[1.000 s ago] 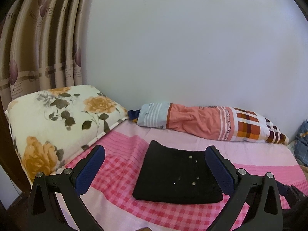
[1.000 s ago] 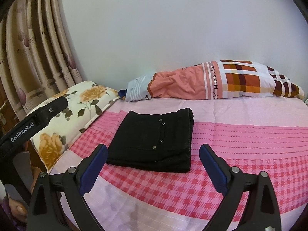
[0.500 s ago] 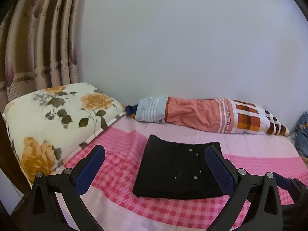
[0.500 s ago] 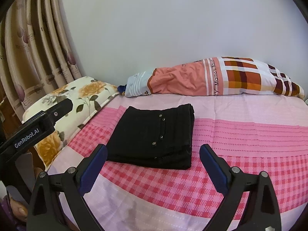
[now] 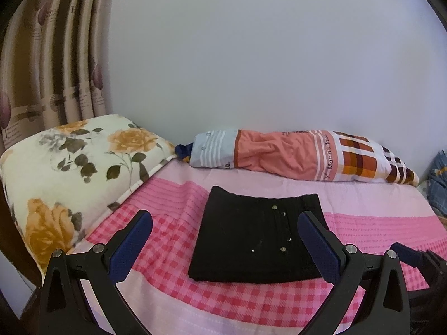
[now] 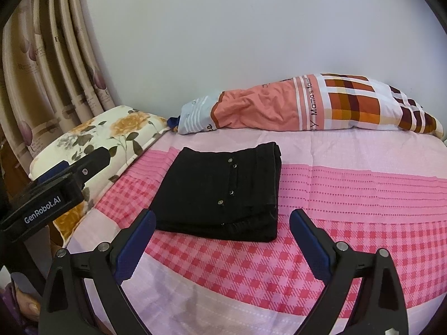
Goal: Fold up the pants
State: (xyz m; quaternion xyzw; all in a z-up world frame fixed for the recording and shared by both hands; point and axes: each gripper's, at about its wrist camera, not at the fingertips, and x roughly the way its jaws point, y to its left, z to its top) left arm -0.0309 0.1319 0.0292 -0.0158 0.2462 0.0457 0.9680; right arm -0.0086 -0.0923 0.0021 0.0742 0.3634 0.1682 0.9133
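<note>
Left wrist view shows me the black pants (image 5: 257, 237) already folded into a compact rectangle, lying flat on the pink checked bedspread (image 5: 237, 301) about mid-bed, well short of the patchwork bolster pillow (image 5: 301, 153) along the wall and apart from the floral pillow (image 5: 69, 173) to the left. My left tool (image 5: 225, 247) is spread wide with nothing between its blue pads, hovering above the near edge of the bed, clear of the cloth. From the right wrist view, the right tool (image 6: 222, 244) is likewise wide open and empty, also off the fabric, with the stacked layers of the fold facing me along the near edge and the rivets (image 6: 231, 177) on top. I judge the folding itself essentially done, so the step in hand is retreat and a check. To do it well I would draw both tools back without dipping, so neither pad snags a layer and drags the stack askew. If the near edge looks uneven, I would press down gently on top with a flat pad rather than pinch, since pinching one layer could peel the fold open.
</note>
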